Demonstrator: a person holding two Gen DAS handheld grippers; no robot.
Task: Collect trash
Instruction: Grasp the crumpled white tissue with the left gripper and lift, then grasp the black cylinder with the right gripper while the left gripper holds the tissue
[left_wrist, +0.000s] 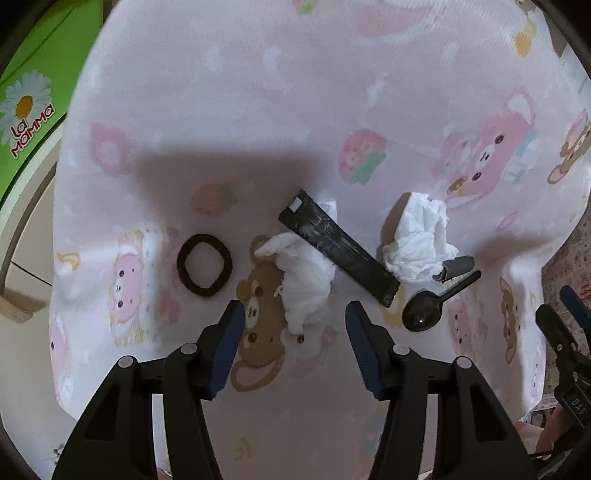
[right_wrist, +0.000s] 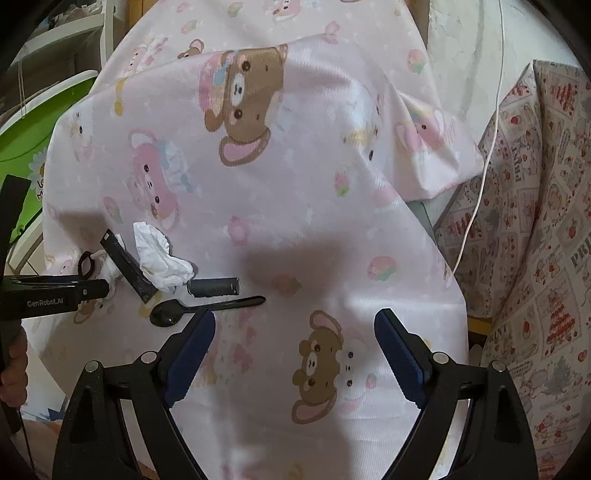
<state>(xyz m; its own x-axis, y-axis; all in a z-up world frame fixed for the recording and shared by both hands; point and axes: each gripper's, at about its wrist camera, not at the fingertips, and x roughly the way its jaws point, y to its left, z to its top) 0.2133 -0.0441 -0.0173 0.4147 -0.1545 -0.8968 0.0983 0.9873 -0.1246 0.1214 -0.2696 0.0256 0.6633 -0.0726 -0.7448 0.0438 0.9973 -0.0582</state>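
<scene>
Tissue, crumpled, lay just ahead of the left gripper, its lower end between the half-open jaws, pads not yet touching. It looked light, soft and easily squashed, so a pinch across the thick middle should hold. A black wrapper lay across its far side.

From the right wrist, the right gripper stood wide and empty, a spoon off its left finger.
</scene>
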